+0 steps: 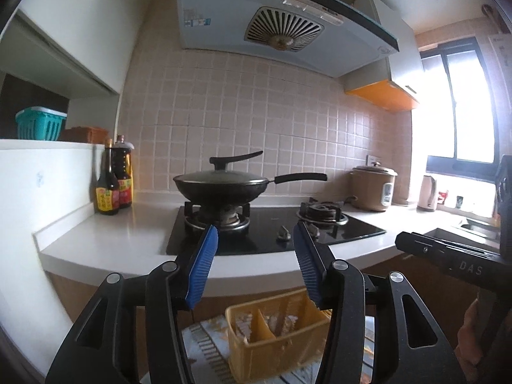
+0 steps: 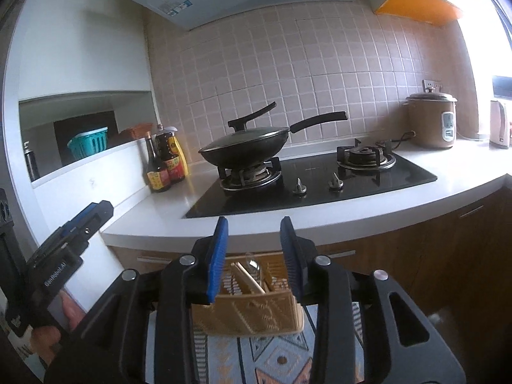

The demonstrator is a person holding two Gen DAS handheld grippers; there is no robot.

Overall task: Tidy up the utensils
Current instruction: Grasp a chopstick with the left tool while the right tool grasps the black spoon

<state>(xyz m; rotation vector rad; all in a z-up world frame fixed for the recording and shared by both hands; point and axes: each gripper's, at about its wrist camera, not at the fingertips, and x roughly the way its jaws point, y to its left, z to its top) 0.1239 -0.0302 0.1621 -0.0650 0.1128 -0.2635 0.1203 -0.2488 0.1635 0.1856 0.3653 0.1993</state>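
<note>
Yellow caddy (image 2: 249,313) holds chopsticks (image 2: 248,276) leaning, tips pointing up-left.

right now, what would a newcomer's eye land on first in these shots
The lidded black wok on the left burner of the black gas hob draws the eye first, under the range hood. Below the counter edge, a yellow utensil basket holding chopsticks sits on a patterned cloth, framed by the open right gripper. The left gripper is open too.
</note>
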